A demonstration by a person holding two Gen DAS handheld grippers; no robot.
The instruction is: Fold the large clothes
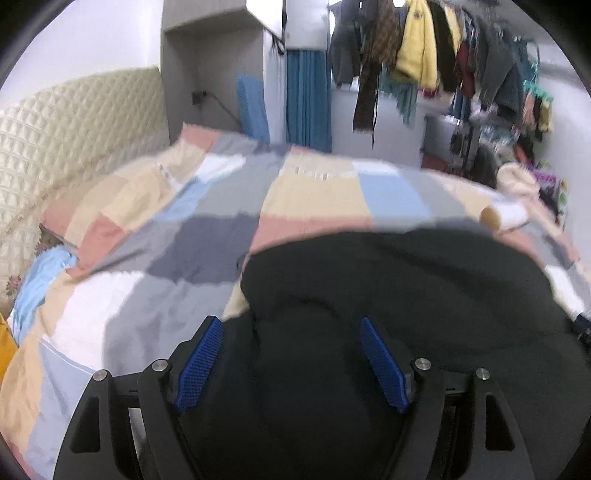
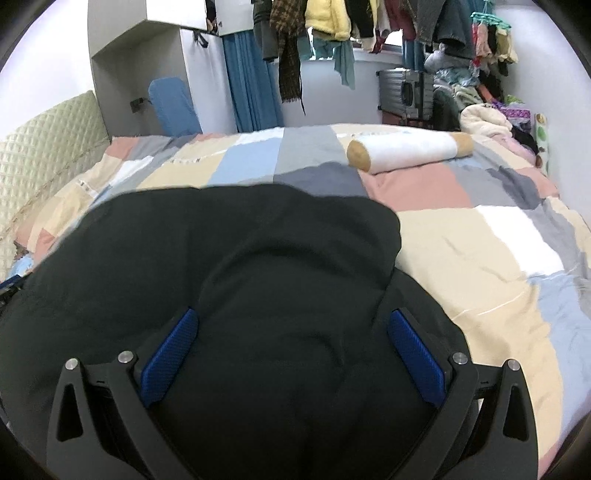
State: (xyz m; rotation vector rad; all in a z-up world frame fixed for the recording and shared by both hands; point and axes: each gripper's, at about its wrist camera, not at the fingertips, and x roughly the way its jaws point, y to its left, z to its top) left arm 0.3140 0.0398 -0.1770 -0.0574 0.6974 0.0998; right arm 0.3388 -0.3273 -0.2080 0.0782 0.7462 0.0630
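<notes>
A large black garment (image 1: pixel 388 288) lies bunched on the patchwork bedcover (image 1: pixel 147 236). My left gripper (image 1: pixel 290 328) is open, its blue pads spread over the garment's near left part. The same black garment (image 2: pixel 236 251) fills the middle of the right wrist view, on the bedcover (image 2: pixel 480 236). My right gripper (image 2: pixel 293 325) is open, its blue pads wide apart with black cloth between and below them. Neither gripper holds the cloth. The near edge of the garment is hidden under the grippers.
A white bolster pillow with tan ends (image 2: pixel 410 149) lies across the bed's far side. A quilted cream headboard (image 1: pixel 74 122) stands at left. Hanging clothes (image 2: pixel 332 22), a blue curtain (image 2: pixel 251 81), a grey suitcase (image 2: pixel 406 92) and a clothes pile (image 2: pixel 487 110) line the far wall.
</notes>
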